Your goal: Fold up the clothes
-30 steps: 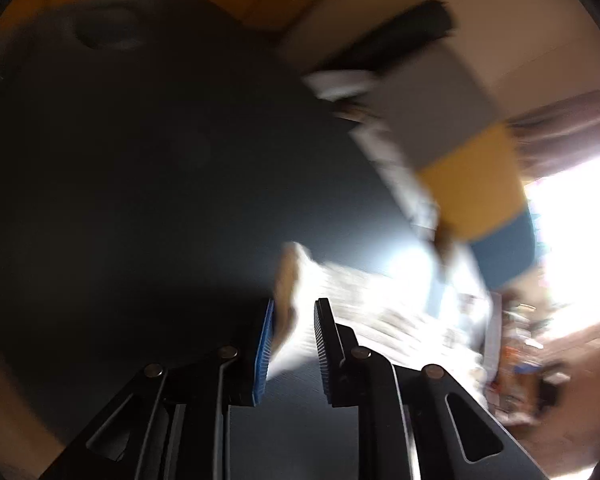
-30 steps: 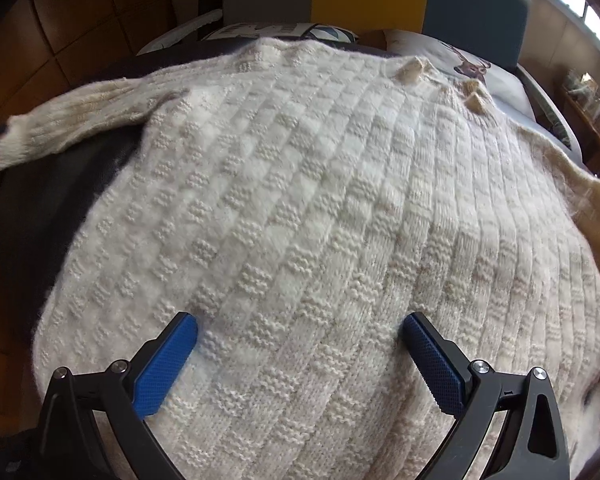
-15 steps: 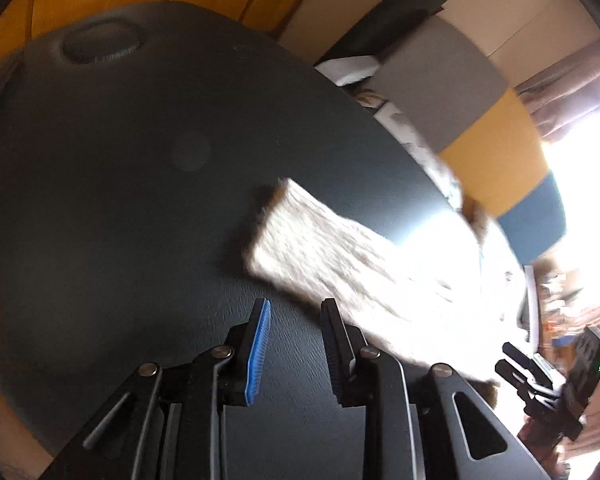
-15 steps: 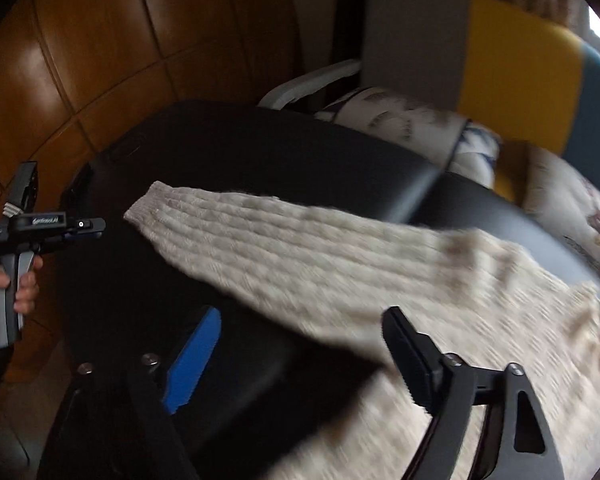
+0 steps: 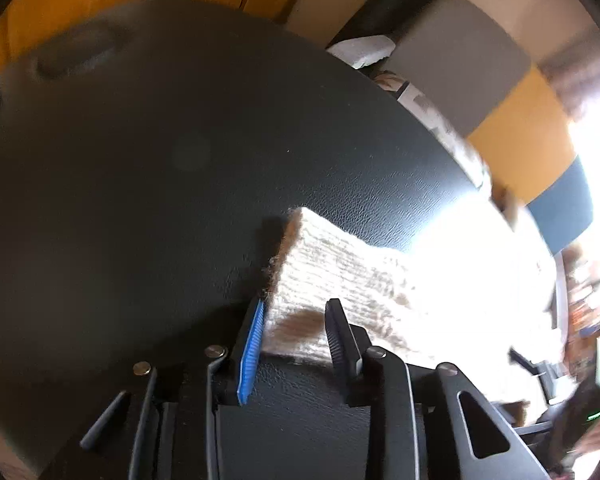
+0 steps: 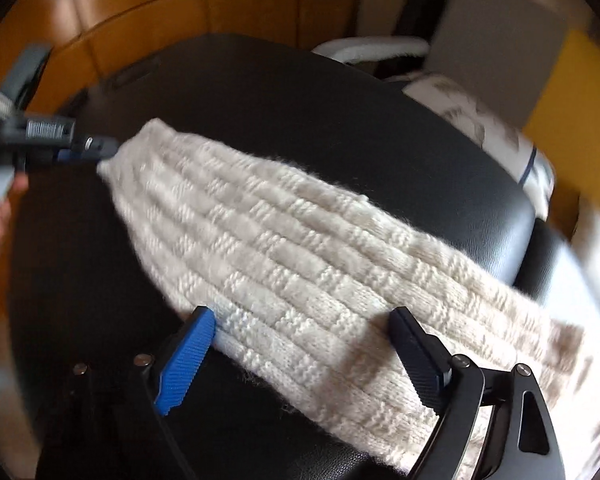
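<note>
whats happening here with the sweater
A person is folding a cream knitted sweater on a black padded surface, with a handheld gripper in each hand. One sleeve lies stretched out flat. The left gripper has its jaws around the cuff end of that sleeve; whether they grip it is unclear. The right gripper hovers over the sleeve further along, jaws wide open and straddling it, holding nothing.

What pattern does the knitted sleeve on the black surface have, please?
Cream basketweave ribs on the sleeve, clearest in the right wrist view.
</note>
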The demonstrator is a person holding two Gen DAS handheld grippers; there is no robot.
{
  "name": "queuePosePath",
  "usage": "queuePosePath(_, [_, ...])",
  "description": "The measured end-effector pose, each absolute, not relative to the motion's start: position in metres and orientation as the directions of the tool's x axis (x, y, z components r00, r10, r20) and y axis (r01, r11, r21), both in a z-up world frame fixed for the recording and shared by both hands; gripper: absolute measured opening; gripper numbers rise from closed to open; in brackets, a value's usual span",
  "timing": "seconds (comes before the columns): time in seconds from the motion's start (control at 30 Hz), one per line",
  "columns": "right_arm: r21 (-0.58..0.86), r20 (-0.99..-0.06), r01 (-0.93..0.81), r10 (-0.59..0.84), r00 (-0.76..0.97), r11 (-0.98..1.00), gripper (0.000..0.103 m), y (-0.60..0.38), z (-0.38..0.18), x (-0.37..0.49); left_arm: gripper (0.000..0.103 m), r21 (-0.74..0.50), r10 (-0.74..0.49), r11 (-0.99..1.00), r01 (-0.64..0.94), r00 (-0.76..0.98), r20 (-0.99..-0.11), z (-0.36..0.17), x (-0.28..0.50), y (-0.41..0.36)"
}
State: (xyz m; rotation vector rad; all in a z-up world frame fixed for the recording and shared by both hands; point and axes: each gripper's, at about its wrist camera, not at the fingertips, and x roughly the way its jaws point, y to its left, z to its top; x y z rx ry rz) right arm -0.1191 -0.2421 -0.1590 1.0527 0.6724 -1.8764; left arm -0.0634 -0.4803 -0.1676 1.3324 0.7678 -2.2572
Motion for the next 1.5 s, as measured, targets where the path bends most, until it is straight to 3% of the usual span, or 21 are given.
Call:
queuePosePath(0.03, [-0.041, -0.861, 0.87, -0.424, -0.279, -0.491, 0.089, -0.241, -0.159, -0.119, 0.023, -0.236, -0.071, -0.782, 0.577, -0.458, -0.886, -0.168, -0.067, -0.475])
queuePosePath(0.07, [-0.038, -0.857, 0.868, -0.431, -0.283, -0.496, 0.088, -0.24, -0.16, -0.119, 0.009, -0.228, -0.083, -0.786, 0.574, -0.465, -0.882, -0.167, -0.066, -0.471])
queuePosePath(0.13, [-0.052, -0.847, 0.862, -0.435, -0.305, -0.504, 0.084, -0.238, -0.16, -0.117, 0.007, -0.323, -0.038, -0.753, 0.573, -0.529, -0.848, -0.162, -0.054, -0.471])
queuePosePath(0.23, [-0.064, -0.839, 0.849, -0.432, -0.331, -0.525, 0.063, -0.238, -0.157, -0.117, 0.006, -0.388, -0.098, -0.721, 0.574, -0.638, -0.764, -0.136, -0.021, -0.469])
queuePosePath(0.27, [-0.054, -0.838, 0.845, -0.435, -0.328, -0.533, 0.051, -0.237, -0.153, -0.118, 0.001, -0.387, -0.124, -0.713, 0.585, -0.648, -0.752, -0.13, -0.011, -0.469])
queuePosePath(0.3, [-0.03, -0.838, 0.842, -0.445, -0.315, -0.539, 0.046, -0.236, -0.15, -0.118, 0.002, -0.358, -0.157, -0.711, 0.606, -0.633, -0.758, -0.131, -0.005, -0.469])
queuePosePath(0.43, [-0.007, -0.837, 0.845, -0.46, -0.297, -0.534, 0.052, -0.24, -0.152, -0.113, 0.002, -0.261, -0.162, -0.682, 0.683, -0.489, -0.857, -0.171, -0.002, -0.481])
queuePosePath(0.6, [0.027, -0.84, 0.854, -0.475, -0.263, -0.52, 0.075, -0.246, -0.155, -0.107, 0.004, -0.152, -0.243, -0.683, 0.714, -0.418, -0.875, -0.179, -0.007, -0.472])
queuePosePath(0.73, [0.08, -0.831, 0.843, -0.503, -0.238, -0.532, 0.074, -0.237, -0.146, -0.103, 0.007, -0.191, -0.221, -0.632, 0.751, -0.411, -0.884, -0.168, -0.006, -0.488])
queuePosePath(0.83, [0.174, -0.781, 0.799, -0.575, -0.245, -0.576, 0.074, -0.197, -0.124, -0.106, 0.008, -0.271, -0.245, -0.597, 0.755, -0.493, -0.835, -0.139, 0.009, -0.501])
queuePosePath(0.93, [0.244, -0.74, 0.728, -0.608, -0.287, -0.641, 0.074, -0.142, -0.107, -0.112, 0.011, -0.359, -0.174, -0.673, 0.647, -0.61, -0.773, -0.116, 0.004, -0.464])
queuePosePath(1.07, [0.268, -0.756, 0.588, -0.545, -0.362, -0.763, 0.074, -0.051, -0.111, -0.127, 0.012, -0.403, 0.005, -0.8, 0.443, -0.668, -0.744, -0.108, -0.037, -0.386])
queuePosePath(1.3, [0.201, -0.817, 0.408, -0.382, -0.431, -0.89, 0.074, 0.049, -0.126, -0.145, 0.012, -0.457, 0.311, -0.883, 0.107, -0.597, -0.74, -0.125, -0.124, -0.225])
queuePosePath(1.37, [0.159, -0.832, 0.404, -0.342, -0.437, -0.901, 0.074, 0.059, -0.132, -0.142, 0.012, -0.44, 0.351, -0.897, 0.035, -0.55, -0.758, -0.133, -0.145, -0.181])
queuePosePath(1.5, [0.082, -0.845, 0.426, -0.289, -0.45, -0.901, 0.076, 0.071, -0.145, -0.132, 0.015, -0.282, 0.242, -0.959, 0.011, -0.48, -0.843, -0.142, -0.119, -0.139])
